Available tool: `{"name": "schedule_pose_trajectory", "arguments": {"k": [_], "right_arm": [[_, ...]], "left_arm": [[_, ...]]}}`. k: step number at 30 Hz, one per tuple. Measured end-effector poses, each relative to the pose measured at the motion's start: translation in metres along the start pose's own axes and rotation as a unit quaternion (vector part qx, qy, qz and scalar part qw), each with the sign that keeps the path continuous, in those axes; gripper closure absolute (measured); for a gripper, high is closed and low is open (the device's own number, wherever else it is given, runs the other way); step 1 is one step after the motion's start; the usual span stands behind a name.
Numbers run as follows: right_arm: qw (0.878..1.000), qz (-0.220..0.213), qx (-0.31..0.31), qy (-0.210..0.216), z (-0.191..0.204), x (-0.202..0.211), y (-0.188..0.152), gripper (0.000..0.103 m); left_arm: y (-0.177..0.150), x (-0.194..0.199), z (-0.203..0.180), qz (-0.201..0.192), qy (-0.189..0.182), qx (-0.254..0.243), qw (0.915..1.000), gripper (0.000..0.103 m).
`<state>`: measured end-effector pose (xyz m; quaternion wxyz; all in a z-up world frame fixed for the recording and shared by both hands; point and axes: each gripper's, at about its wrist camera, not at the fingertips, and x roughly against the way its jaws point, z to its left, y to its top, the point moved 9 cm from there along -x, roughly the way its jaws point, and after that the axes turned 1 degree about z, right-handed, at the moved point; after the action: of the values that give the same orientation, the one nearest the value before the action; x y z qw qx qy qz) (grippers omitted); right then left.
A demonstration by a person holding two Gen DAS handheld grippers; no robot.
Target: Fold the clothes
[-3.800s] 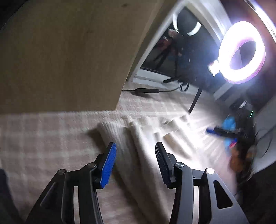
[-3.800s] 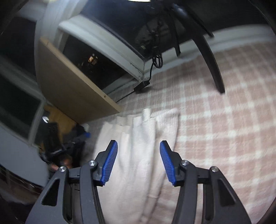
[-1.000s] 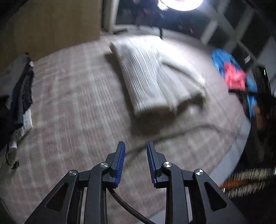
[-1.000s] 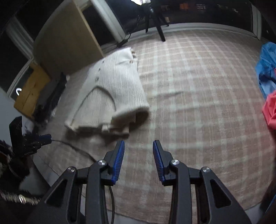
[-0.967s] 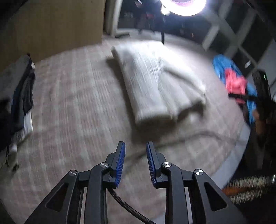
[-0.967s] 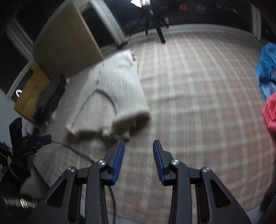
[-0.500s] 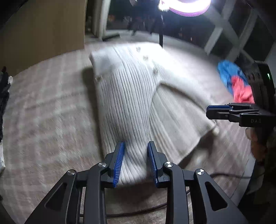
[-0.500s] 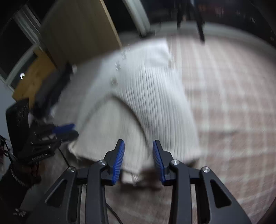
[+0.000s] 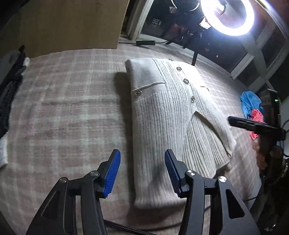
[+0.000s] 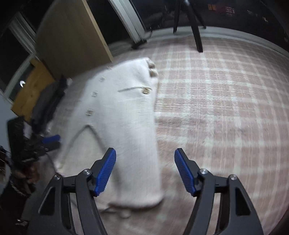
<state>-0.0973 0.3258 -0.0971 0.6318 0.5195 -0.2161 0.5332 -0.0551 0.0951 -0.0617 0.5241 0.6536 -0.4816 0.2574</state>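
A cream ribbed cardigan (image 9: 162, 117) with small metal buttons lies folded lengthwise on the pink checked rug (image 9: 68, 112). My left gripper (image 9: 142, 173) is open just above the cardigan's near left edge, holding nothing. In the right wrist view the cardigan (image 10: 124, 126) is blurred; my right gripper (image 10: 145, 171) is open over its near right edge, empty. The right gripper's dark fingers (image 9: 252, 125) show at the cardigan's right side in the left wrist view, and the left gripper (image 10: 48, 140) shows at its left side in the right wrist view.
A wooden panel (image 9: 63, 23) stands at the back. A lit ring light (image 9: 227, 16) on a tripod stands beyond the cardigan. Blue and red clothes (image 9: 252, 108) lie at the right. Dark clothes (image 9: 9, 86) lie at the left. A cable (image 9: 126, 227) runs under my left gripper.
Both grippers have moved in low over the cardigan's near end and opened wide; one second ago they hung back over the rug with jaws nearly closed.
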Motion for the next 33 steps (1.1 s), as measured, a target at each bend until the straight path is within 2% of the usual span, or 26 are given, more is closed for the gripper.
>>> {"name": "schedule_pose_trajectory", "arguments": {"k": [2,8,11,12,16,18,19,20,21,22,25,29,31,33], "right_arm": [[1.000,0.017,-0.004,0.008,-0.004,-0.011,-0.001,0.037],[0.997,0.039,0.015,0.065,0.010,-0.017,-0.013,0.036],[0.993,0.053,0.021,0.101,0.018,-0.021,-0.014,0.036],[0.992,0.056,0.021,0.110,0.021,-0.024,-0.013,0.036],[0.988,0.062,0.022,0.137,0.036,-0.035,-0.010,0.036],[0.988,0.062,0.030,0.140,0.044,-0.040,-0.010,0.037],[0.988,0.059,0.037,0.135,0.050,-0.043,-0.009,0.040],[0.989,0.058,0.044,0.130,0.053,-0.045,-0.010,0.050],[0.989,0.053,0.043,0.129,0.055,-0.046,-0.009,0.065],[0.990,0.049,0.042,0.128,0.058,-0.047,-0.008,0.068],[0.991,0.036,0.039,0.125,0.066,-0.049,-0.005,0.074],[0.988,0.016,0.038,0.149,0.093,-0.034,0.008,0.081],[0.989,0.001,0.047,0.141,0.104,-0.024,0.015,0.081],[0.986,-0.010,0.029,0.164,0.110,-0.012,0.021,0.081]], "left_arm": [[0.001,-0.007,-0.003,0.007,-0.006,0.004,0.9999,0.054],[-0.006,-0.018,-0.017,0.034,-0.028,0.000,0.9990,0.053],[-0.005,-0.021,-0.028,0.041,-0.034,-0.012,0.9985,0.043],[-0.005,-0.023,-0.033,0.045,-0.037,-0.017,0.9982,0.043],[-0.004,-0.027,-0.042,0.044,-0.035,-0.024,0.9982,0.044],[-0.003,-0.029,-0.044,0.041,-0.031,-0.025,0.9984,0.054],[-0.003,-0.030,-0.046,0.040,-0.030,-0.025,0.9984,0.058],[-0.002,-0.031,-0.046,0.039,-0.031,-0.020,0.9986,0.070],[-0.002,-0.031,-0.046,0.037,-0.037,-0.011,0.9986,0.074],[-0.001,-0.032,-0.048,0.034,-0.044,-0.004,0.9985,0.076],[0.003,-0.027,-0.059,0.020,-0.046,-0.010,0.9987,0.080],[0.017,-0.003,-0.095,-0.015,-0.071,-0.038,0.9966,0.082],[0.026,0.014,-0.104,-0.038,-0.063,-0.046,0.9962,0.082],[0.032,0.031,-0.103,-0.055,-0.078,-0.036,0.9948,0.082]]}}
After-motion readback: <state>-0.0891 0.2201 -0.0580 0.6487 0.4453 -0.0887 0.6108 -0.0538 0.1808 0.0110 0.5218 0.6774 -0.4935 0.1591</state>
